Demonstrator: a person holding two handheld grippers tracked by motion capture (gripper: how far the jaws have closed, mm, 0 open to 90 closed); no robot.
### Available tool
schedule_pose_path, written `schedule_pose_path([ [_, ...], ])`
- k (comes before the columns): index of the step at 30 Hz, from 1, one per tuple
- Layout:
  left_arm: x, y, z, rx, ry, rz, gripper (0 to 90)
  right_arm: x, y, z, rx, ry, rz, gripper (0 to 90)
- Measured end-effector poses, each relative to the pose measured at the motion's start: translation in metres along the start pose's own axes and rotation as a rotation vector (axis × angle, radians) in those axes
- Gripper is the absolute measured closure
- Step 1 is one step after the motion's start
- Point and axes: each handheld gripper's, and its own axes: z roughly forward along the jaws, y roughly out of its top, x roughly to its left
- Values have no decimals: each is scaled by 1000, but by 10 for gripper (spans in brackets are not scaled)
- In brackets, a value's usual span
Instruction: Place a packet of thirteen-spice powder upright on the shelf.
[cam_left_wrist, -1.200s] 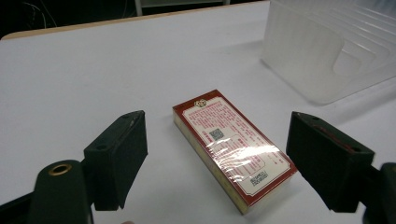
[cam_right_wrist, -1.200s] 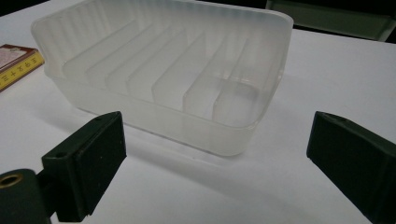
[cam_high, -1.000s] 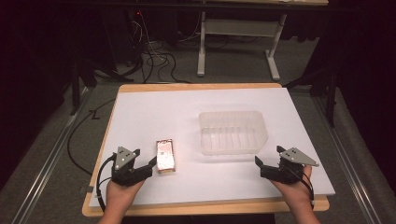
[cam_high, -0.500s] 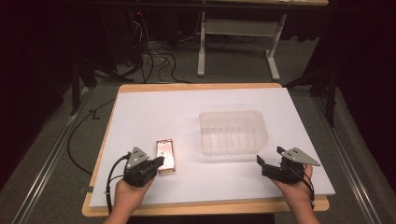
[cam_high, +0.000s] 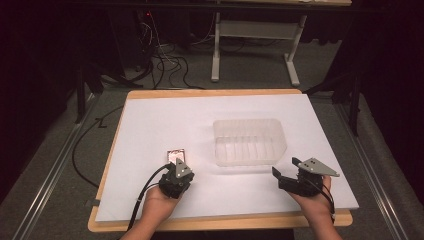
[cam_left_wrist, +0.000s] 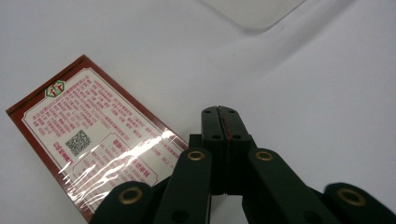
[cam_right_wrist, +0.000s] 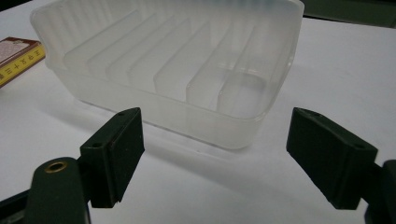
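A rectangular wooden table (cam_high: 131, 95) is covered almost to its edges by a smooth, matte white sheet (cam_high: 165, 125). On the sheet's right half a translucent plastic tray (cam_high: 249, 141) is seen, rectangular with rounded corners and frosted walls; in the right gripper view its floor is crossed by a row of thin upright ribs. The tray's long side runs across the table.

The right gripper (cam_high: 285, 176), of black hard plastic with a grey three-cornered plate on top, is held in the right hand (cam_high: 315, 202) near the tray's front right corner, apart from it. Its flat jaws are spread wide with nothing between them, and have just been closing a little.

The left gripper (cam_high: 179, 168), black with brass-coloured rivets, is held over the near end of a small flat card box (cam_left_wrist: 93, 140). Its jaws are pressed together, tip to tip, with nothing clamped; in the left gripper view the tips are seen over bare sheet just beside the box's edge.

The box, dark red with a cream printed panel and wrapped in glossy, creased film, lies flat left of the tray, near it. Its long axis runs roughly from the person toward the table's far edge.
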Motion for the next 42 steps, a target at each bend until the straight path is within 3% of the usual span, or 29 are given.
schedule_pose_path([
  [12, 5, -10, -11, 7, 13, -8, 900, -1, -1, -2, -3, -1, 9, 196],
  [20, 19, -22, -25, 33, 30, -35, 900, -5, -2, -2, -2, -1, 16, 198],
  [24, 32, -28, -33, 54, 50, -63, 900, -6, -2, -2, 7, 1, 22, 202],
  [28, 43, -27, -44, 16, 42, -92, 896, -5, -2, -3, 6, 4, 26, 203],
  [30, 45, -22, -50, 2, 16, -95, 823, -5, -1, -3, 4, 7, 27, 203],
  [32, 47, -17, -51, 13, -5, -105, 664, -5, -1, -4, 3, 11, 31, 203],
  [34, 46, -12, -49, 32, 19, -98, 510, -6, -1, -3, 3, 14, 33, 203],
  [37, 47, -6, -41, 99, 33, -100, 298, -7, -1, -3, 4, 16, 45, 203],
  [42, 52, 4, -31, 185, 59, -91, 197, -8, -2, -3, 3, 21, 48, 203],
])
